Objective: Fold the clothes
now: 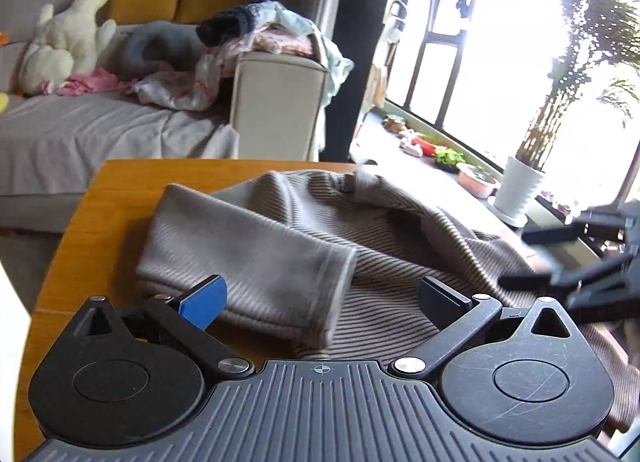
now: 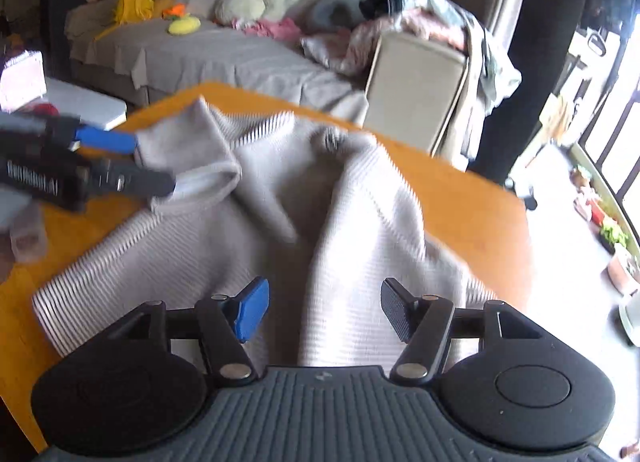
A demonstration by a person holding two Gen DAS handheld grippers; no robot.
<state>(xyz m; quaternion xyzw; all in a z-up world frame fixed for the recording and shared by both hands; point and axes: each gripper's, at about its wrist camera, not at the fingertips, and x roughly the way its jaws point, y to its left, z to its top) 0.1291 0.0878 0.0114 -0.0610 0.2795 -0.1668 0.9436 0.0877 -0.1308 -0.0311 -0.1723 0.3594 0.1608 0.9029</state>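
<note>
A beige ribbed sweater (image 1: 360, 246) lies rumpled on the orange wooden table (image 1: 100, 222), one sleeve (image 1: 256, 254) folded across its body. My left gripper (image 1: 320, 302) is open just above the sleeve cuff, holding nothing. In the right wrist view the sweater (image 2: 320, 222) fills the middle. My right gripper (image 2: 324, 310) is open over a raised fold of it, holding nothing. The left gripper (image 2: 156, 166) shows there at the left, open at the sleeve cuff (image 2: 200, 182). The right gripper (image 1: 524, 258) shows at the right edge of the left wrist view.
Behind the table stands a grey sofa (image 1: 100, 130) with a plush toy (image 1: 68, 38), yellow cushions and a heap of clothes (image 1: 260, 34). A window sill with a white plant pot (image 1: 516, 190) lies to the right. A white box (image 2: 80, 102) stands at the left.
</note>
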